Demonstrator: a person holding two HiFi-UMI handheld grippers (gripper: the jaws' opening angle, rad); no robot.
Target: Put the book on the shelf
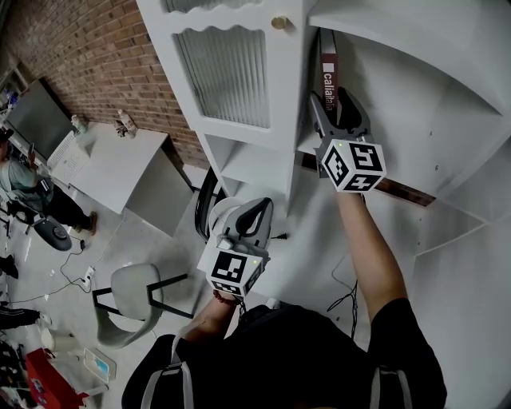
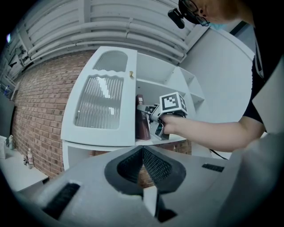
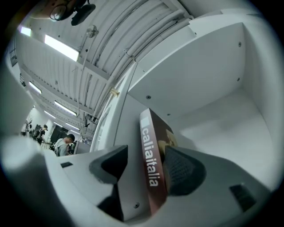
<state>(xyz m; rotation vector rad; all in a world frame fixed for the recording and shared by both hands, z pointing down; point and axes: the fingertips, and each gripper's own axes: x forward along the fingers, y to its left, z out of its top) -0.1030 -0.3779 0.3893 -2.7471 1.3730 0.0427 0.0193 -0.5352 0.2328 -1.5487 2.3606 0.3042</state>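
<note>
A dark red book (image 1: 328,76) with white lettering on its spine stands upright on the white shelf (image 1: 435,120), against the compartment's left wall. My right gripper (image 1: 333,101) reaches into that compartment, its jaws open and astride the book (image 3: 151,164). In the right gripper view the right pad (image 3: 182,170) sits close beside the cover, while the left pad (image 3: 108,164) is well clear of the spine. My left gripper (image 1: 257,212) hangs lower, in front of the cabinet, shut and empty. The left gripper view shows its pads (image 2: 133,166) meeting, with the book (image 2: 142,122) and right gripper (image 2: 150,111) beyond.
A cabinet door (image 1: 223,72) with ribbed glass and a brass knob (image 1: 279,22) stands open left of the book. The shelf compartment (image 3: 222,128) is bare to the book's right. Below lie a white desk (image 1: 112,168), a chair (image 1: 132,299) and a monitor (image 1: 36,116).
</note>
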